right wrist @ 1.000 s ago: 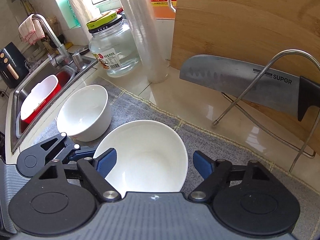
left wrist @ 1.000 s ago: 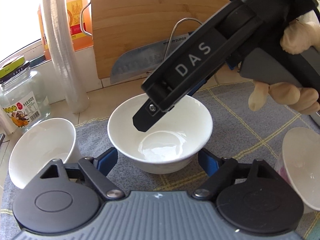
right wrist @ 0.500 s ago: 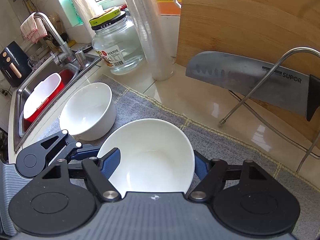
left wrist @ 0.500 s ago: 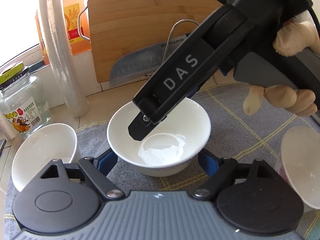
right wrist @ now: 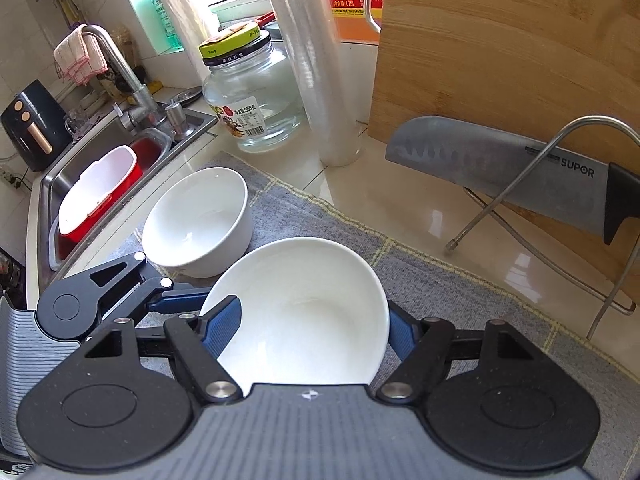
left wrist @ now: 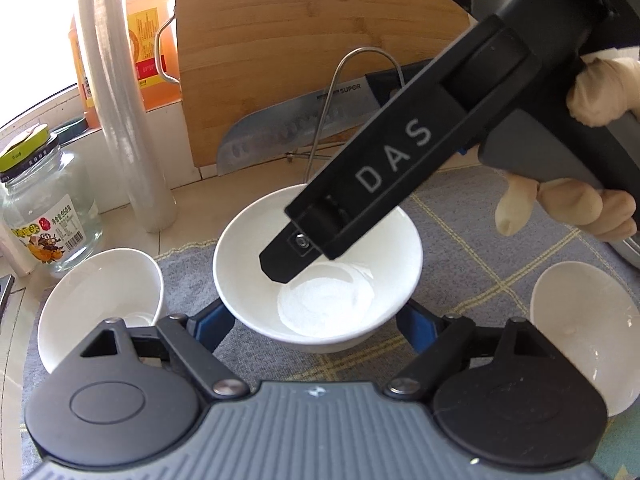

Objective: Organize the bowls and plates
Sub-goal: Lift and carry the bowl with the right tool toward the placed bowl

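Observation:
A white bowl [left wrist: 318,268] sits on a grey mat [left wrist: 460,232], and also shows in the right wrist view [right wrist: 304,312]. My right gripper [right wrist: 314,330] is shut on this bowl, one blue finger inside the rim and one outside. In the left wrist view its black finger [left wrist: 360,200] reaches down into the bowl. My left gripper [left wrist: 316,316] is open, its blue fingers on either side of the same bowl's base. A second white bowl [left wrist: 100,304] stands to the left, seen also in the right wrist view [right wrist: 198,220]. A third white bowl [left wrist: 584,340] lies tilted at the right.
A bamboo cutting board [left wrist: 312,44] and a cleaver [right wrist: 496,176] on a wire rack [right wrist: 532,184] stand at the back. A glass jar [right wrist: 252,96], a plastic wrap roll [right wrist: 316,60] and an oil bottle [left wrist: 148,52] line the wall. The sink [right wrist: 92,188] lies left.
My right gripper has closed its fingers onto the middle bowl's rim, and the bowl now sits tilted in its grip. My left gripper stays open around the bowl's base.

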{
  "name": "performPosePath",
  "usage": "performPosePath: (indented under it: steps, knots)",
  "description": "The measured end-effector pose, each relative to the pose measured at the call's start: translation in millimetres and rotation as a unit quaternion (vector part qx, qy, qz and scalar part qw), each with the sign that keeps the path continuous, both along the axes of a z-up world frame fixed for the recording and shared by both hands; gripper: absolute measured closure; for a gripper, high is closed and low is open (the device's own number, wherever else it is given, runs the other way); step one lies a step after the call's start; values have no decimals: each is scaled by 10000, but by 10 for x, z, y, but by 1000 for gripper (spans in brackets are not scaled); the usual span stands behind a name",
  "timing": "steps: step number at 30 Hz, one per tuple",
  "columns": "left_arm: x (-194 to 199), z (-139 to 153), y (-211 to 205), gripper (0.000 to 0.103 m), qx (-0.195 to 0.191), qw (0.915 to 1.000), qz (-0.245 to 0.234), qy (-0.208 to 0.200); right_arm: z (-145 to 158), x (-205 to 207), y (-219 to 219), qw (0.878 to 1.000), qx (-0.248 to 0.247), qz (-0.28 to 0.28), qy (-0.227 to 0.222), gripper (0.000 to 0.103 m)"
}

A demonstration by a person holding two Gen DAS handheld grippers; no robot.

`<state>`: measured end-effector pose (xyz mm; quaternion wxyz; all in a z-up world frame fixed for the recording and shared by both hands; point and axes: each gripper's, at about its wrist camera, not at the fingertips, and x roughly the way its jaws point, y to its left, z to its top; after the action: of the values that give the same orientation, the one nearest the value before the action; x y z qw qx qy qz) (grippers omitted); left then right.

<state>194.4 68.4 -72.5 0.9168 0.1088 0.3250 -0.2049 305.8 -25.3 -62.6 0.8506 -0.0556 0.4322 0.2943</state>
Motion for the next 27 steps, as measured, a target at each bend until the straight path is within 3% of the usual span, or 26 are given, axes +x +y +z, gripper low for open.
performPosePath:
  steps: [27]
  knots:
    - [-496, 439, -156, 16, 48, 9989, -473, -31, 394, -755, -218, 9984, 279, -395, -298, 22]
